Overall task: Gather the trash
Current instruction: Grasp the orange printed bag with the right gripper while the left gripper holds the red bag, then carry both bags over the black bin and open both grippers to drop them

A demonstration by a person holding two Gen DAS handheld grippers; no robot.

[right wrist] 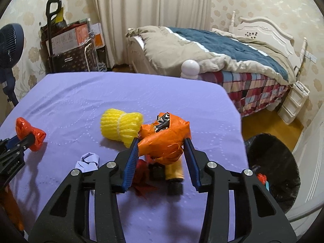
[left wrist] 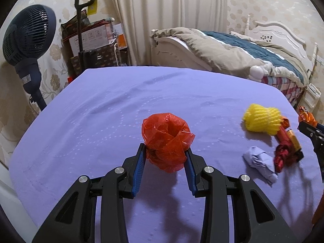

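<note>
My left gripper (left wrist: 166, 148) is shut on a crumpled red plastic bag (left wrist: 167, 139), held just above the purple-covered table (left wrist: 113, 109). In the right wrist view, my right gripper (right wrist: 161, 141) is shut on a crumpled orange wrapper (right wrist: 164, 135) with a dark inner side. On the cloth under and behind it lie a yellow foam net (right wrist: 120, 126), a ball of purple paper (right wrist: 89, 161), a red foil wrapper (right wrist: 141, 172) and a yellow and black tube (right wrist: 175, 172). The left gripper with the red bag (right wrist: 30, 130) shows at that view's left edge.
A bin lined with a black bag (right wrist: 273, 170) stands on the floor off the table's right edge, with some scraps inside. A dark fan (left wrist: 28, 40) stands at the left. Boxes and a trolley (left wrist: 91, 40) are behind the table. A bed (right wrist: 222, 56) lies at the back right.
</note>
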